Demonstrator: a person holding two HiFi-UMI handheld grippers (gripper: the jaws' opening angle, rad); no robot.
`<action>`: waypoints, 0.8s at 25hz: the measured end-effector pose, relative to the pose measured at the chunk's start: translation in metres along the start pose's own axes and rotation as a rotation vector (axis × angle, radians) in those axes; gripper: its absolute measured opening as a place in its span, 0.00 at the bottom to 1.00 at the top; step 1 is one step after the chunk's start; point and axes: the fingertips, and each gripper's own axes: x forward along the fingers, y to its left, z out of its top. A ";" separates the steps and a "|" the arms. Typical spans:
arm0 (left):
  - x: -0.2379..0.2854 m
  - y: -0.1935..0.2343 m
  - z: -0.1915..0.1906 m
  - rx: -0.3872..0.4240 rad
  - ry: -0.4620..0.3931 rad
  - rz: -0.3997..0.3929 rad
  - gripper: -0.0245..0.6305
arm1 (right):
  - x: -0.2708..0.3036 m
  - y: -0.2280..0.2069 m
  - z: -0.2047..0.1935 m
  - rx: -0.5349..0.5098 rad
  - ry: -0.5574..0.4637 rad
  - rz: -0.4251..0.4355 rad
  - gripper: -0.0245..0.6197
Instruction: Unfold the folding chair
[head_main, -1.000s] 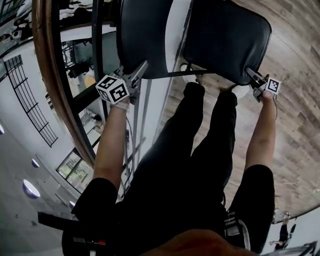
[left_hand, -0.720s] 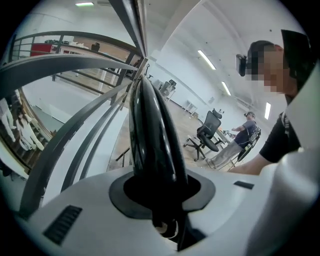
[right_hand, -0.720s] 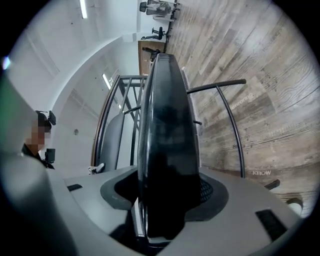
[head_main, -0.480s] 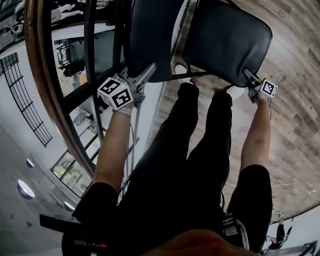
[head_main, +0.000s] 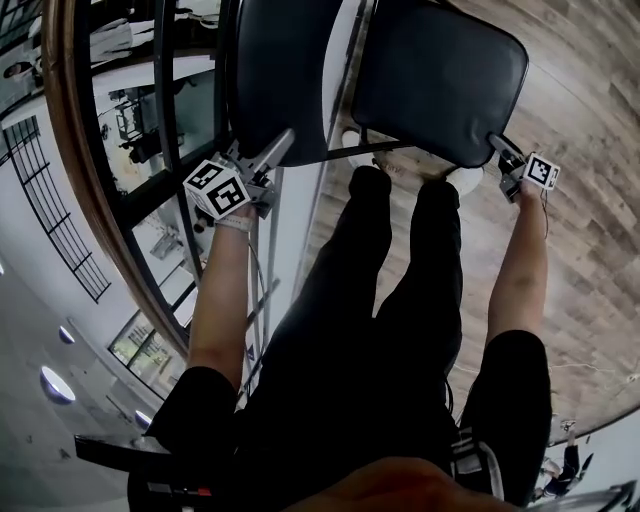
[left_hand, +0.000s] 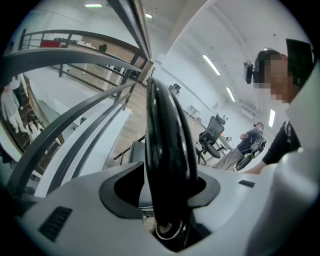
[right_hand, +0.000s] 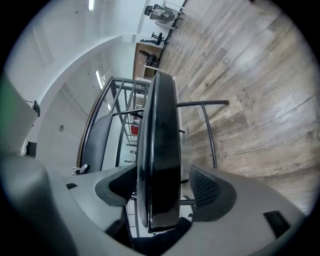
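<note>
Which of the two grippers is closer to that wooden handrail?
Left. The left gripper straddles the chair pad beside the handrail; the right gripper straddles the other pad, farther away. Both grippers' jaws have just been opening.

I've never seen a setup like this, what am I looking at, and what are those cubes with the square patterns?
A person stands on a wooden floor beside a railing, holding a two-jaw hand tool in each hand; the patterned cubes belong to those tools. The head view looks down from their head; each gripper view looks along one tool's jaws. The left gripper has one black chair pad between its jaws, the right gripper the other pad. Both pairs of jaws have just been opening.
</note>
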 end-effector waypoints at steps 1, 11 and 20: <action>-0.001 0.002 -0.002 -0.016 -0.002 0.004 0.33 | -0.016 -0.005 0.010 -0.038 -0.017 -0.067 0.52; -0.079 -0.021 -0.023 0.007 0.023 0.150 0.36 | -0.090 0.142 0.038 -0.291 -0.147 -0.191 0.52; -0.109 -0.116 0.001 0.046 -0.061 0.000 0.36 | -0.047 0.378 -0.025 -0.465 -0.035 0.008 0.51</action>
